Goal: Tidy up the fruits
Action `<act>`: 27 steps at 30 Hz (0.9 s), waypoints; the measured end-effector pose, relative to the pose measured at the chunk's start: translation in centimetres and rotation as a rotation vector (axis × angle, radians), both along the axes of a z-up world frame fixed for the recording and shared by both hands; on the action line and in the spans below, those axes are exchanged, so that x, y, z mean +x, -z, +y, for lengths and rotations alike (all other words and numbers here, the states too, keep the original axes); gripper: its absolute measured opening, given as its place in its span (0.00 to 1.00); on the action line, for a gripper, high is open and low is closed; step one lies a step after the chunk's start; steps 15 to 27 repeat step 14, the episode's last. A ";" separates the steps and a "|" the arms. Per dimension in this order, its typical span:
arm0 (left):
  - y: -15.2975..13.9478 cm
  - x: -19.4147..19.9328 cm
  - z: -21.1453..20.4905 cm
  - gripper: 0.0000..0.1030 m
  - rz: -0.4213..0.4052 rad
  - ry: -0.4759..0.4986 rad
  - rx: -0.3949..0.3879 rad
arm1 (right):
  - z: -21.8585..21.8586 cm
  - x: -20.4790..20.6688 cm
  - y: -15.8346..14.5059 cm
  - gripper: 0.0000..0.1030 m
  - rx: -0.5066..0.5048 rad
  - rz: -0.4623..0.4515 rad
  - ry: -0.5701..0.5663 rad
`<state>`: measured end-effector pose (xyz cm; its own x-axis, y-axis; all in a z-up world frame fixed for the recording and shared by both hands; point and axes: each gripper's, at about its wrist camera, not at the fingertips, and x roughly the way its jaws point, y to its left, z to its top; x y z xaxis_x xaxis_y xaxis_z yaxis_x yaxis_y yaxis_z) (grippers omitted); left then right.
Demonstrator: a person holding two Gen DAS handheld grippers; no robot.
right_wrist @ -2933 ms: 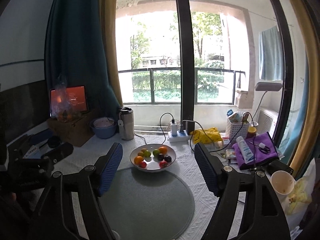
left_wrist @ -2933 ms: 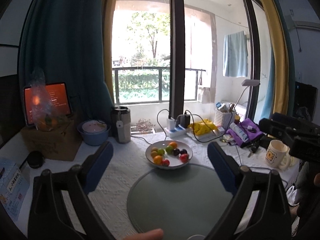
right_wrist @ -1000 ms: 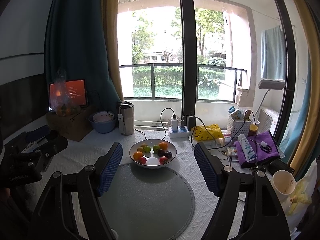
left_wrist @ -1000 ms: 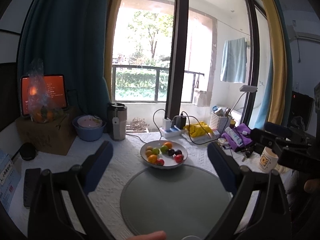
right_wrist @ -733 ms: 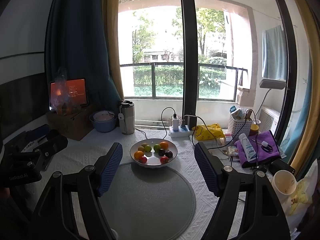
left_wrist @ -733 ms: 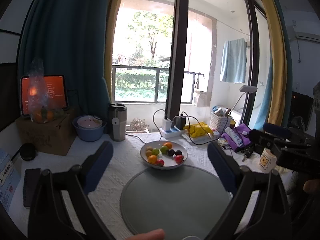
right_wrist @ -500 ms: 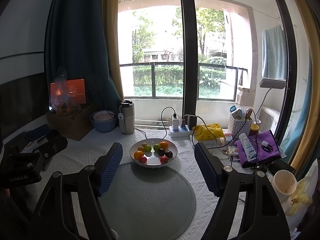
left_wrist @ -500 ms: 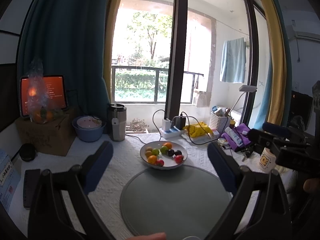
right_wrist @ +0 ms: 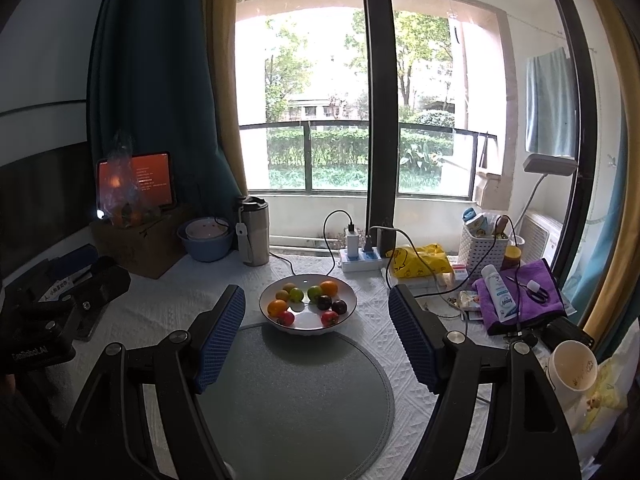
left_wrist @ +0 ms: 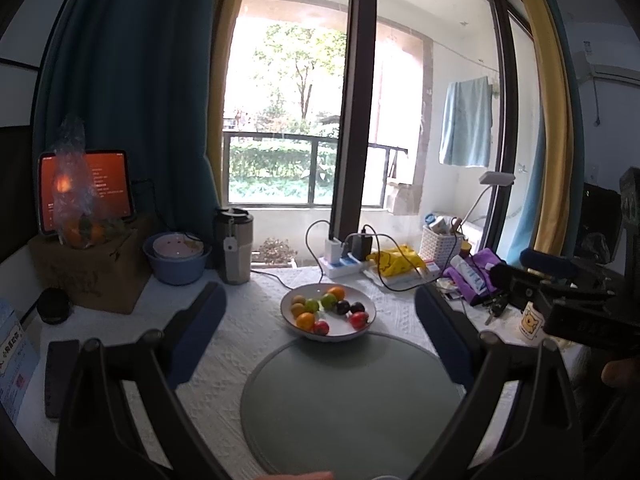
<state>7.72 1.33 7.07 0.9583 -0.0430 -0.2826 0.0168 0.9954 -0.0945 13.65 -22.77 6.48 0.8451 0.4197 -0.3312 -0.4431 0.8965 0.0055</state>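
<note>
A white bowl point(left_wrist: 362, 330) point(right_wrist: 347, 313) holds several small fruits: orange, green, dark purple and red ones. It stands on the white tablecloth at the far edge of a round grey-green mat point(left_wrist: 352, 404) point(right_wrist: 292, 400). My left gripper point(left_wrist: 320, 316) is open and empty, held above the mat, short of the bowl. My right gripper point(right_wrist: 316, 320) is open and empty, also above the mat, with the bowl between its blue pads. The right gripper's body shows at the right of the left wrist view point(left_wrist: 560, 292).
Behind the bowl are a power strip with cables point(right_wrist: 360, 258), a steel tumbler point(right_wrist: 254, 232) and a blue bowl point(right_wrist: 206, 240). A cardboard box with bagged oranges point(left_wrist: 86, 268) stands left. A purple cloth point(right_wrist: 516, 296), a white basket point(right_wrist: 482, 246) and a cup point(right_wrist: 572, 368) are right.
Both grippers have drifted slightly over the last seconds, so the bowl shifted a little in each view. Both stay open and empty. The fruits have not moved.
</note>
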 end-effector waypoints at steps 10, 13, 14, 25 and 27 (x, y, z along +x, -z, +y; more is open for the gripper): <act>-0.1 1.3 -0.2 0.93 0.010 0.016 0.017 | 0.0 1.5 0.4 0.75 0.001 0.021 0.015; 0.3 2.1 -0.3 0.93 0.024 0.023 0.020 | 0.0 2.1 0.6 0.75 0.002 0.027 0.021; 0.5 2.6 -0.3 0.93 0.034 0.027 0.020 | -0.1 2.3 0.7 0.75 0.004 0.031 0.024; 0.5 2.6 -0.3 0.93 0.034 0.027 0.020 | -0.1 2.3 0.7 0.75 0.004 0.031 0.024; 0.5 2.6 -0.3 0.93 0.034 0.027 0.020 | -0.1 2.3 0.7 0.75 0.004 0.031 0.024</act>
